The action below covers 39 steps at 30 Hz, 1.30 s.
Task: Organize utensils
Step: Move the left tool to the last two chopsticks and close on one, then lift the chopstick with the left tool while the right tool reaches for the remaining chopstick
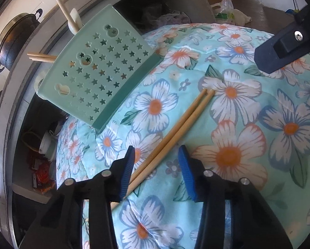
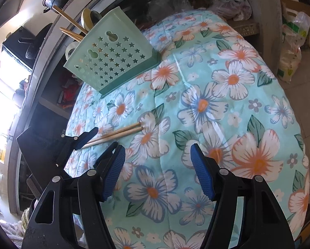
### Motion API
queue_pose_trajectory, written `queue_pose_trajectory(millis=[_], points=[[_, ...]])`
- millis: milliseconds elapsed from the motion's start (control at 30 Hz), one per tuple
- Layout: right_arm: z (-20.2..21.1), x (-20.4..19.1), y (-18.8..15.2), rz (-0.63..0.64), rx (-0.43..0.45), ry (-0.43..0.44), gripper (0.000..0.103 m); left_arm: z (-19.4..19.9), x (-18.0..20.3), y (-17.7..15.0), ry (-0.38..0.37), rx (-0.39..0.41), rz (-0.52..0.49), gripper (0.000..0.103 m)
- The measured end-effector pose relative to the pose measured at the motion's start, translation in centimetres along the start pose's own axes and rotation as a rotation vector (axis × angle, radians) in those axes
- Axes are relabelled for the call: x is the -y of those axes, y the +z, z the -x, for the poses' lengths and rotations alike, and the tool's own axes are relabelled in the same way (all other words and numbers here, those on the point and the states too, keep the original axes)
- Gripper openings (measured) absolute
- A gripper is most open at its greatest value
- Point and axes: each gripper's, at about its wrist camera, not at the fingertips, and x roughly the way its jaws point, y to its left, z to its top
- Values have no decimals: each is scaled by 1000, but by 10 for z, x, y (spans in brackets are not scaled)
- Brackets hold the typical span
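Pair of chopsticks (image 1: 175,128) lies flat on the floral cloth over the desk (image 1: 248,112), near the green utensil holder (image 1: 101,70). My left hand-held gripper (image 1: 156,172) is open, pads astride their near ends. Light, stiff, slick bamboo, I judge; pinch both together. Right hand-held gripper (image 2: 157,171) open, empty.

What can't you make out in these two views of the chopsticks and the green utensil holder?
- Near ends of the chopsticks: in the left wrist view, hidden under the left gripper and its finger.
- Lower parts of utensils in the green utensil holder: hidden by its star-punched wall, both views.
- Right gripper: only its black body edge shows in the left view.
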Motion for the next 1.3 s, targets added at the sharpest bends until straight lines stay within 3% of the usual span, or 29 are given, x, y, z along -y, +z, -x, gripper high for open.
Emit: queue_pose_trajectory(millis=[67,267,500,733,1033,1133,1300], points=[[-1,-1,-1,3,-4,1,63,-1,1,1,-12,-4,-2,29],[-1,-2,0,7,-2,5,63,0,3,2,-19,-4,1,22],[-1,0,0,-1,-1,8,63,-2,3,3,-20,4,-14,21],[0,2,1,-7,2,5,63,16,18,-9,-7,22,-97,19],[-1,11,3,-35,9,-7,63,43,17,-21,-104,28,-86,25],[-1,12,2,-44,10,-10,63,46,14,-17,-173,42,-60,40],[3,12,1,-52,21,0,63,41,22,-8,-175,52,-111,42]])
